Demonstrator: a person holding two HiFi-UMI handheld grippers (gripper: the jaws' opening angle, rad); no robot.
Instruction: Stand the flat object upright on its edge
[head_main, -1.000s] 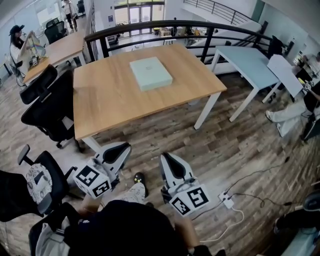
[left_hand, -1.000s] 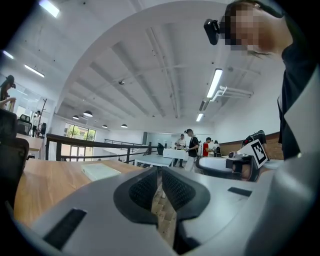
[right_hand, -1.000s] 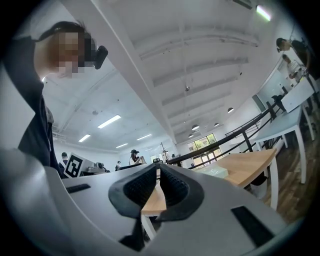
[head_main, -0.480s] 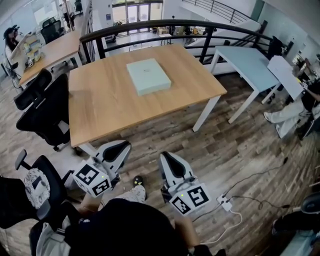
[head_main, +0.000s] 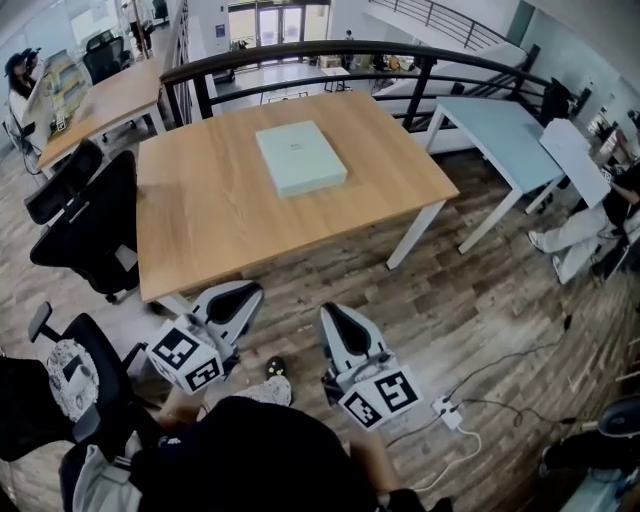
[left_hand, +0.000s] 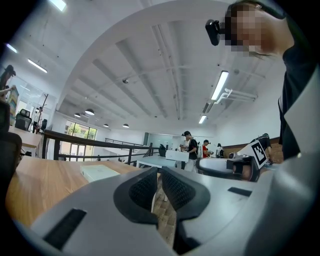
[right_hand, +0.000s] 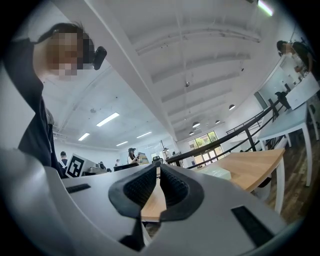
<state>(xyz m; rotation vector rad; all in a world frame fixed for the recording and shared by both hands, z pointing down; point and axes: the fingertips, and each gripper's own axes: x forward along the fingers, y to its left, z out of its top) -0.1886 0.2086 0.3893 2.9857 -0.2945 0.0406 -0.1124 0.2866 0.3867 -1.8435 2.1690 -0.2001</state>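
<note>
A flat pale green box (head_main: 300, 157) lies on its broad face near the middle of a wooden table (head_main: 200, 220). It also shows low and far off in the left gripper view as the box (left_hand: 100, 172) and in the right gripper view as the box (right_hand: 216, 171). My left gripper (head_main: 243, 291) and right gripper (head_main: 331, 316) hang side by side over the floor, short of the table's near edge. Both are shut with nothing between the pads. The left gripper (left_hand: 158, 176) and the right gripper (right_hand: 159, 173) point level toward the table.
Black office chairs (head_main: 85, 225) stand at the table's left. A black railing (head_main: 330, 50) runs behind the table. A pale blue table (head_main: 500, 125) stands to the right, a seated person (head_main: 590, 225) beyond it. A white power strip and cables (head_main: 448, 415) lie on the wood floor.
The table and box have come slightly nearer and shifted in the head view as I moved toward them. Both grippers keep their place in the picture and stay shut.
</note>
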